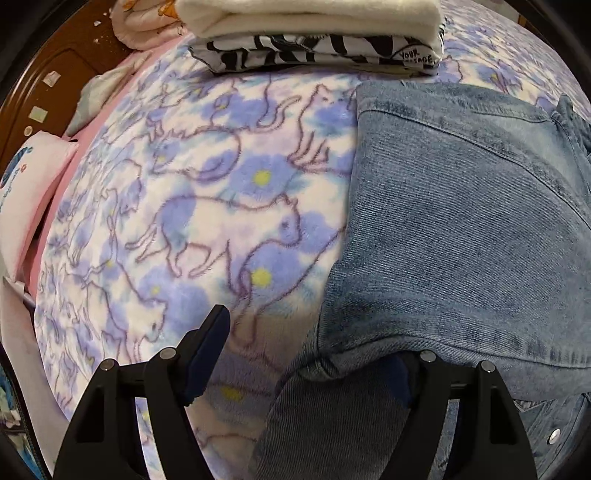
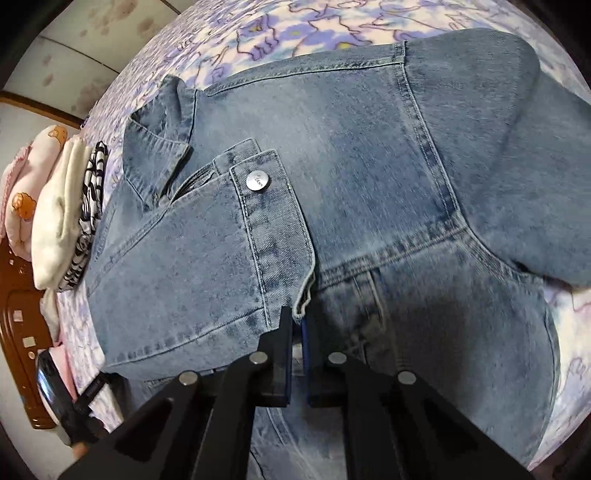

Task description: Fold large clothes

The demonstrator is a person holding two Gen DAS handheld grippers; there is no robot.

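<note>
Heavy, stiff blue denim jacket (image 2: 369, 192), best held at seamed edges: right gripper (image 2: 297, 325) clamped on its buttoned cuff (image 2: 273, 221), left gripper (image 1: 310, 354) wide apart beside its hem.

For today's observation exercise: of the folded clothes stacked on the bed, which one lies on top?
The cream-white one lies on top; the black-and-white patterned one sits beneath it, touching the blanket.

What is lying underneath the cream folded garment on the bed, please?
Directly under the cream folded garment lies a black-and-white patterned folded garment, resting on the floral cat blanket. Whether anything lies between or beneath them is covered.
</note>
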